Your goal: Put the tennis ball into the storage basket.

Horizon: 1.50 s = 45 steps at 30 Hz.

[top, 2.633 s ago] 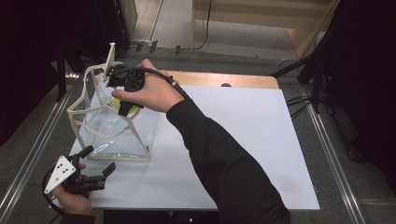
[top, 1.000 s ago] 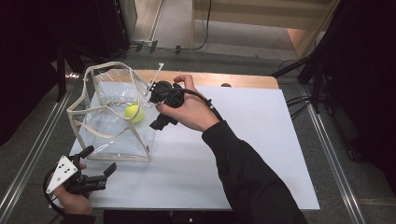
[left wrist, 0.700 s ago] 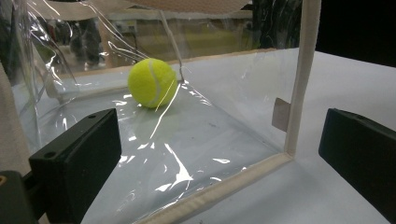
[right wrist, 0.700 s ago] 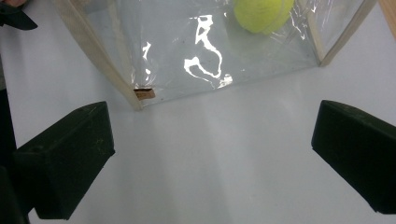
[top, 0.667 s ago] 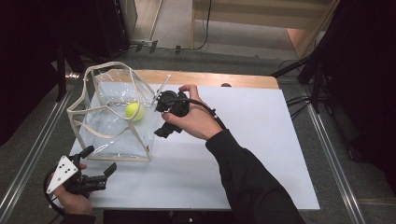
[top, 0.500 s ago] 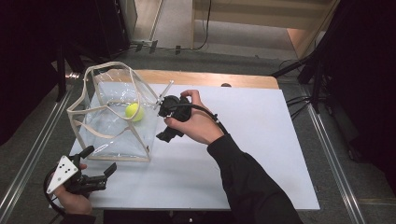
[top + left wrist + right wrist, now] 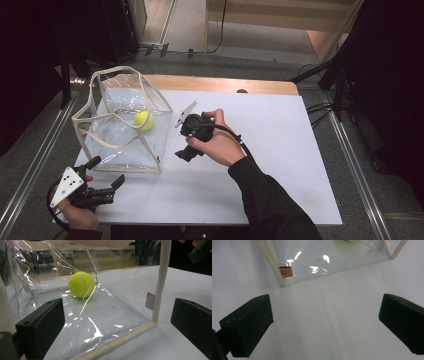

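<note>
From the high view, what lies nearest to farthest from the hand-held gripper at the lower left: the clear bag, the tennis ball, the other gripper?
From the left hand-held gripper:
1. Clear bag, just ahead.
2. Tennis ball, inside the bag, toward its far side.
3. Right hand-held gripper, right of the bag; close to the ball's distance.

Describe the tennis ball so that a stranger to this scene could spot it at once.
Start at the white table and look to its far left part, where a clear plastic bag with cream trim and handles stands open. The tennis ball lies on the bag's floor, near its back. It is the one bright yellow-green round thing among clear, white and black ones.
</note>
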Each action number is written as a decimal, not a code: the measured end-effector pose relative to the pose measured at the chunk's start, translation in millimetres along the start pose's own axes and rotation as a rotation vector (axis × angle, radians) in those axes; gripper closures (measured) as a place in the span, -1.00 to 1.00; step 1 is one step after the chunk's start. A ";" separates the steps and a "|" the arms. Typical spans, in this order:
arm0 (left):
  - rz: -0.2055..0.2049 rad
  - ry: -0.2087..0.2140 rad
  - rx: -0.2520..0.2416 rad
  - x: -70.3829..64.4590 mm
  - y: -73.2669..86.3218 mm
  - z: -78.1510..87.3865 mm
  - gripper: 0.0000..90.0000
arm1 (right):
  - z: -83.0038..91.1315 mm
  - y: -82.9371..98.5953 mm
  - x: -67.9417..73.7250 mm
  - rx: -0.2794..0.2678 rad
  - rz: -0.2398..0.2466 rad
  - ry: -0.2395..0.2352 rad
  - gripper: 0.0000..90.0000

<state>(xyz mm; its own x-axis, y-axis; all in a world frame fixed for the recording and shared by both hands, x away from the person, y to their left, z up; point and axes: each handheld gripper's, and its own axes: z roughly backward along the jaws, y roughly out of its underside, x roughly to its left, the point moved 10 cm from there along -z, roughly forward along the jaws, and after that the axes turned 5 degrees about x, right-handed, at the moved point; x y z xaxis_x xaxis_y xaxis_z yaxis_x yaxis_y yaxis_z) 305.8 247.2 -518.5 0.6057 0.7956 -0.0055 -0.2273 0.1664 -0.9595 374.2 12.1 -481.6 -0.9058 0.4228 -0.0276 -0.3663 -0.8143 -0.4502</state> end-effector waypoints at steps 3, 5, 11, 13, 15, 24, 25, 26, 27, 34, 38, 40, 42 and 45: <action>0.003 -0.001 -0.002 -0.1 -0.2 -0.2 -1.00 | -2.6 6.6 -1.7 -0.016 0.012 0.003 -1.00; 0.002 -0.002 -0.002 -0.1 -0.2 -0.3 -1.00 | -3.9 11.2 -1.8 -0.027 -0.001 0.007 -1.00; -0.001 -0.001 -0.001 -0.4 -0.2 -0.2 -1.00 | -10.1 25.5 -3.8 -0.063 -0.020 0.008 -1.00; -0.001 -0.001 -0.001 -0.6 -0.1 -0.3 -1.00 | -12.6 31.0 -4.0 -0.071 -0.030 0.009 -1.00; -0.001 -0.001 -0.001 -0.8 -0.1 -0.3 -1.00 | -14.2 36.8 -4.0 -0.081 -0.044 0.006 -1.00; -0.004 0.000 0.000 -1.0 0.0 -0.3 -1.00 | -15.3 58.6 -6.2 -0.151 -0.083 0.017 -1.00; -0.003 -0.001 0.001 -0.9 0.1 -0.3 -1.00 | -15.1 61.1 -7.3 -0.160 -0.088 0.015 -1.00; -0.003 -0.001 0.000 -1.0 0.0 -0.3 -1.00 | -14.6 64.0 -8.7 -0.165 -0.096 0.021 -1.00; -0.007 -0.001 0.003 -0.8 0.2 -0.3 -1.00 | -14.3 66.7 -9.5 -0.173 -0.104 0.023 -1.00; -0.010 -0.001 0.005 -0.8 0.5 -0.2 -1.00 | -10.1 84.0 -12.9 -0.233 -0.126 0.037 -1.00; -0.010 -0.002 0.005 -0.7 0.6 -0.2 -1.00 | -8.1 94.4 -15.8 -0.248 -0.147 0.052 -1.00; -0.010 -0.002 0.005 -0.9 0.6 -0.2 -1.00 | -6.5 99.1 -16.7 -0.260 -0.158 0.055 -1.00; -0.012 -0.003 0.005 -0.9 0.5 -0.3 -1.00 | -4.9 103.3 -16.8 -0.276 -0.162 0.053 -1.00; -0.011 -0.003 0.006 -0.9 0.7 -0.3 -1.00 | -3.7 110.5 -18.4 -0.286 -0.178 0.062 -1.00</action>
<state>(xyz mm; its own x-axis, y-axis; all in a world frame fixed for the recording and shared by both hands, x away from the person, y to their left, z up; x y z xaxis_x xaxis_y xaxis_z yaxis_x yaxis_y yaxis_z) 305.3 246.5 -519.3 0.6060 0.7955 0.0062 -0.2254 0.1791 -0.9577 351.2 -84.2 -534.1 -0.8154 0.5784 0.0236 -0.4349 -0.5853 -0.6843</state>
